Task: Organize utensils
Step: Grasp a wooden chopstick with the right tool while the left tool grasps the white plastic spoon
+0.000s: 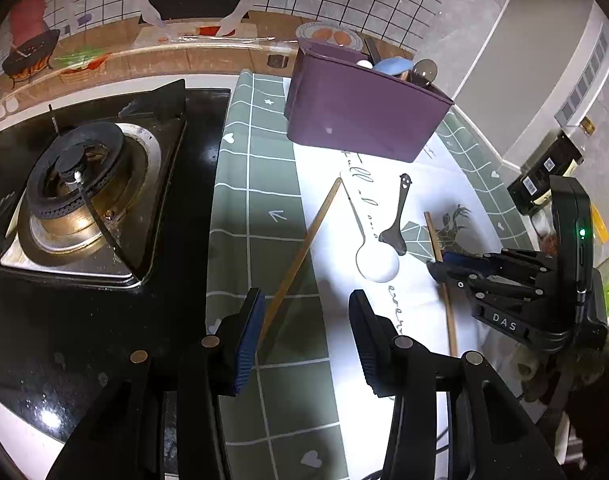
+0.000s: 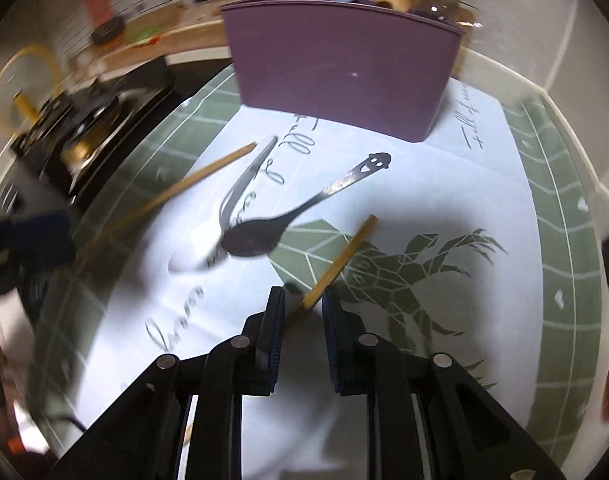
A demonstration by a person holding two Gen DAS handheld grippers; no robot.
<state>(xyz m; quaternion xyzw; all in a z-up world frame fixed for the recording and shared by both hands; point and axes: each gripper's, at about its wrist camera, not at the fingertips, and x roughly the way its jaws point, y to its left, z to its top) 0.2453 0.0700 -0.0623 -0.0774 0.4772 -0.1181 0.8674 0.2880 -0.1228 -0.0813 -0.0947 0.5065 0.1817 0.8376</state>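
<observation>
Two wooden chopsticks and two spoons lie on the white and green mat. My left gripper is open above the mat, and the long chopstick runs between its fingers, close to the left pad. My right gripper straddles the second chopstick; its pads stand apart from the stick on both sides. The left wrist view shows that gripper low on this chopstick. A white spoon and a dark metal spoon with a smiley handle lie between the chopsticks, their bowls touching.
A purple bin with several utensils in it stands at the back of the mat. A gas burner on a black hob lies to the left. A dark box sits at the right edge. The right wrist view is blurred at its left side.
</observation>
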